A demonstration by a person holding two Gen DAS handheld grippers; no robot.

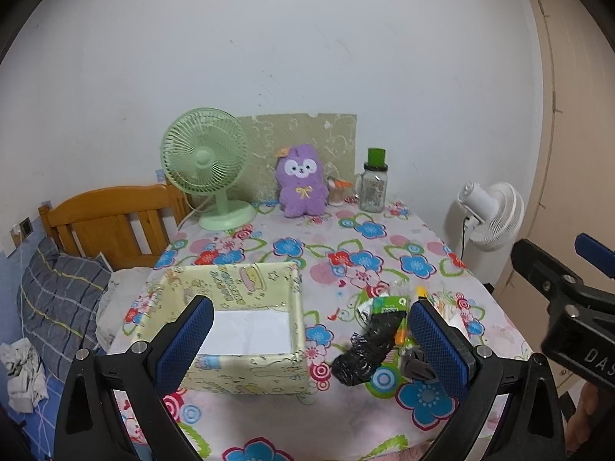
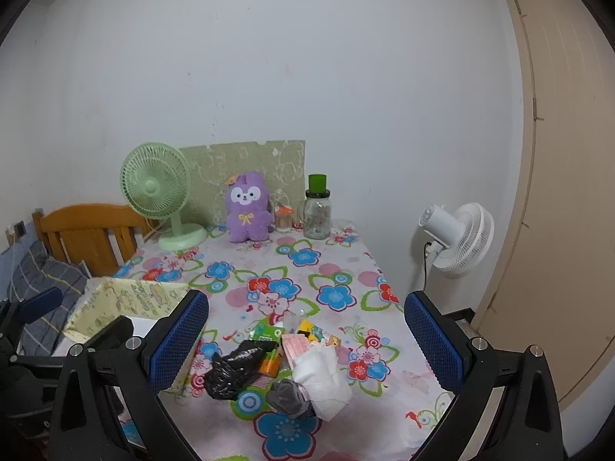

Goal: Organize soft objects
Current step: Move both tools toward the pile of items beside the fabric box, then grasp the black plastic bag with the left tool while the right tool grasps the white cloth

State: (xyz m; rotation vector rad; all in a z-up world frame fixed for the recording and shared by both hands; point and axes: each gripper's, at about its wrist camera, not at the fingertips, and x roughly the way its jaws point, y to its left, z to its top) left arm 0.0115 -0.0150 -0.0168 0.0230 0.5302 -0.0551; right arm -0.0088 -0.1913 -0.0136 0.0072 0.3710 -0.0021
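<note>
Floral tablecloth scene; right claw body reads "DAS".

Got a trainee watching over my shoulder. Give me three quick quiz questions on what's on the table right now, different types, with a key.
1. True or false: the yellow box already holds the black plastic bag.
2. Which gripper has the pile of soft items between its fingers in its own view? A) left gripper B) right gripper
3. Fill in: the purple plush toy stands at the back of the table, between the green fan and the glass ____.

Key
1. False. The bag lies on the tablecloth beside the box.
2. B.
3. Jar.
</note>
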